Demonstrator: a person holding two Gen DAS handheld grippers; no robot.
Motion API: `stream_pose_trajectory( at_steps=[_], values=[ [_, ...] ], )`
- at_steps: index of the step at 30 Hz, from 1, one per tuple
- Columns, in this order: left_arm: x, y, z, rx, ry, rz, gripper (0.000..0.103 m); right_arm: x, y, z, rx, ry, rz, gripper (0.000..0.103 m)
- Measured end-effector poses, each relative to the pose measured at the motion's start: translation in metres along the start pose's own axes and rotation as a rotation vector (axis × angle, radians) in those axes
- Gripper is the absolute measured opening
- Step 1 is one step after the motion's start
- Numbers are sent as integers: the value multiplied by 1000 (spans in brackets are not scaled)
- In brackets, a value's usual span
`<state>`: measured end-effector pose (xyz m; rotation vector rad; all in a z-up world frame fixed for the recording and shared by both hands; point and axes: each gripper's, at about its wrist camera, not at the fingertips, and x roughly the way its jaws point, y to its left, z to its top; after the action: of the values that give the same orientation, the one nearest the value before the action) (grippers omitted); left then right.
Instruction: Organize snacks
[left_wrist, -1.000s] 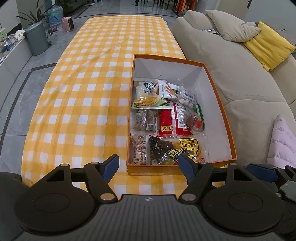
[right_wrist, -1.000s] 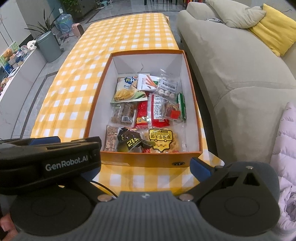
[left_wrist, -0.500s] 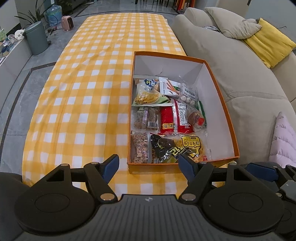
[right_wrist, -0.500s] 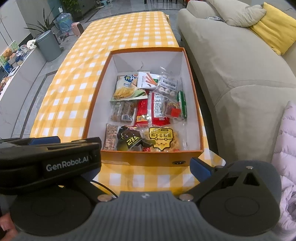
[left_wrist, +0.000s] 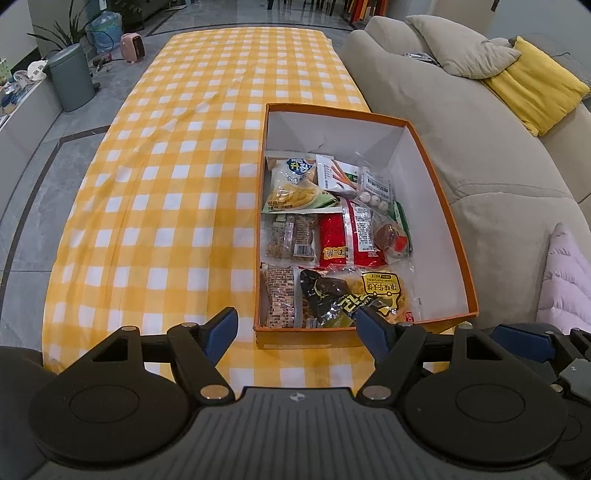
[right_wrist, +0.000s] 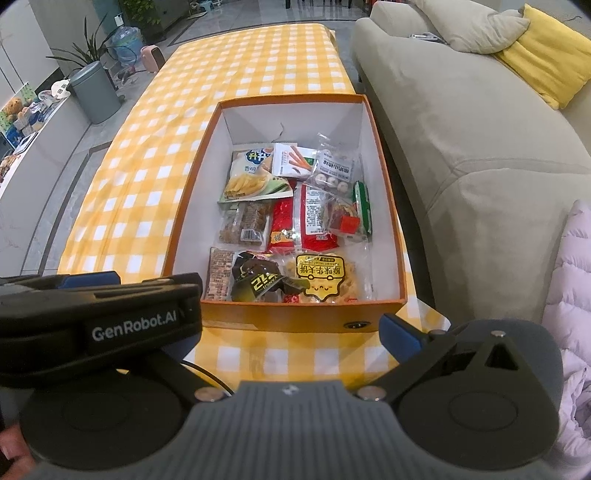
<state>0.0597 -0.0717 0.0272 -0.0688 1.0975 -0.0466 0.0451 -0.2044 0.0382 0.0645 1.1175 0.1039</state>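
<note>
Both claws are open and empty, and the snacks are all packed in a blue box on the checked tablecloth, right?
Not quite: the box is orange, not blue, as the right wrist view shows. The left claw and right claw are open and empty, snacks inside, tablecloth checked.

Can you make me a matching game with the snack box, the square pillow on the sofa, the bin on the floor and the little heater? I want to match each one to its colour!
Things:
1. snack box
2. square pillow
3. bin
4. little heater

Colours:
A. pink
B. grey-green
C. orange outside, white inside
D. yellow

Pairs: 1-C, 2-D, 3-B, 4-A
</note>
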Motion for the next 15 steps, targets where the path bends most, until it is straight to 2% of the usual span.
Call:
stream_pose_trajectory(
  at_steps=[15],
  values=[
    [0, 1, 0, 5, -2, 9, 85, 2, 0, -1, 6, -2, 7, 99]
  ],
)
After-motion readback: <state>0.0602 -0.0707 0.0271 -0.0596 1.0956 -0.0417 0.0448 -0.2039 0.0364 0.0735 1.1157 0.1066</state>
